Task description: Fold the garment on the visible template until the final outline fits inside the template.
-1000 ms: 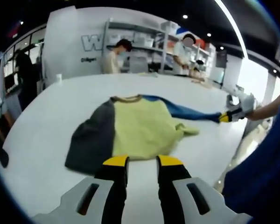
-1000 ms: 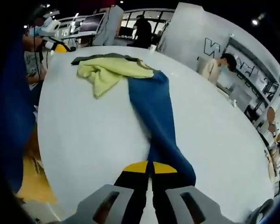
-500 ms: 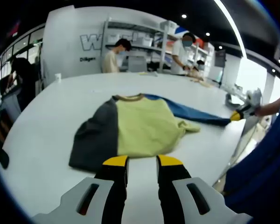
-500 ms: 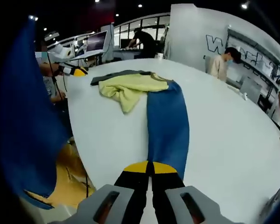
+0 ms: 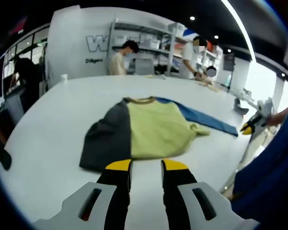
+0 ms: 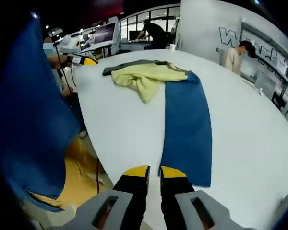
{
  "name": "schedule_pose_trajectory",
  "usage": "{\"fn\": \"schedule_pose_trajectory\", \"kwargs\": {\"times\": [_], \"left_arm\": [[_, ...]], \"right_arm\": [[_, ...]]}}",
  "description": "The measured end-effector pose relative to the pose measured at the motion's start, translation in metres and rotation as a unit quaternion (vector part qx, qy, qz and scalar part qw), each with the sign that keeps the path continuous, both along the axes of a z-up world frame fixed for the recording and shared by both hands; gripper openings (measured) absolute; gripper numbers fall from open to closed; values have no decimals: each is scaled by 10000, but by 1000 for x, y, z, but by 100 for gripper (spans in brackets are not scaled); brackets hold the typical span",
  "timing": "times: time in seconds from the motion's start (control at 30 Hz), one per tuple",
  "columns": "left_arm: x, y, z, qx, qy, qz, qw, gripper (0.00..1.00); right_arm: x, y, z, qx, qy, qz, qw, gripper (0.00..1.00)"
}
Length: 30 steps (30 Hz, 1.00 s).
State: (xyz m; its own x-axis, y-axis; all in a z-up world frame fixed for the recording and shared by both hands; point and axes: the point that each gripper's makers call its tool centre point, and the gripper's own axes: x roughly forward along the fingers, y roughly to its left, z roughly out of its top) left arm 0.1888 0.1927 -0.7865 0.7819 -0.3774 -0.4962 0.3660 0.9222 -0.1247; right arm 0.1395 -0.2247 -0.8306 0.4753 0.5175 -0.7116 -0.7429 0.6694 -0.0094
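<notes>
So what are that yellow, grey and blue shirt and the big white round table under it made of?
The yellow, grey and blue shirt looks like soft matte knit fabric, probably cotton jersey: it lies limp, wrinkles at the hem, and has a ribbed-looking collar. The big white round table seems a hard, smooth laminate or painted board, with a faint sheen; which one, I cannot tell.

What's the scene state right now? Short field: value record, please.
garment: shirt lying on the white table
body: yellow-green panel, front corner bunched
sleeves: dark grey sleeve lying flat; blue sleeve stretched out flat
left gripper: open, at the shirt's near hem, holding nothing
right gripper: open, at the blue sleeve's cuff, not gripping it
template: cannot tell
</notes>
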Motion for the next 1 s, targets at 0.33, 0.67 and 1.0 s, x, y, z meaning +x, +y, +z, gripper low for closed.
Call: {"fn": "schedule_pose_trajectory", "kwargs": {"times": [0.33,0.67,1.0], "left_arm": [[13,47,-8,299,127,521,9981,28],[26,74,-29,546,324,453,9970,41],[42,89,-42,386,378,445,9975,43]], "right_arm": [[6,31,4,401,-58,-677,9969,8],[2,72,10,606,-86,-898,9941,7],[-3,88,11,690,-73,-1021,9924,7]]}}
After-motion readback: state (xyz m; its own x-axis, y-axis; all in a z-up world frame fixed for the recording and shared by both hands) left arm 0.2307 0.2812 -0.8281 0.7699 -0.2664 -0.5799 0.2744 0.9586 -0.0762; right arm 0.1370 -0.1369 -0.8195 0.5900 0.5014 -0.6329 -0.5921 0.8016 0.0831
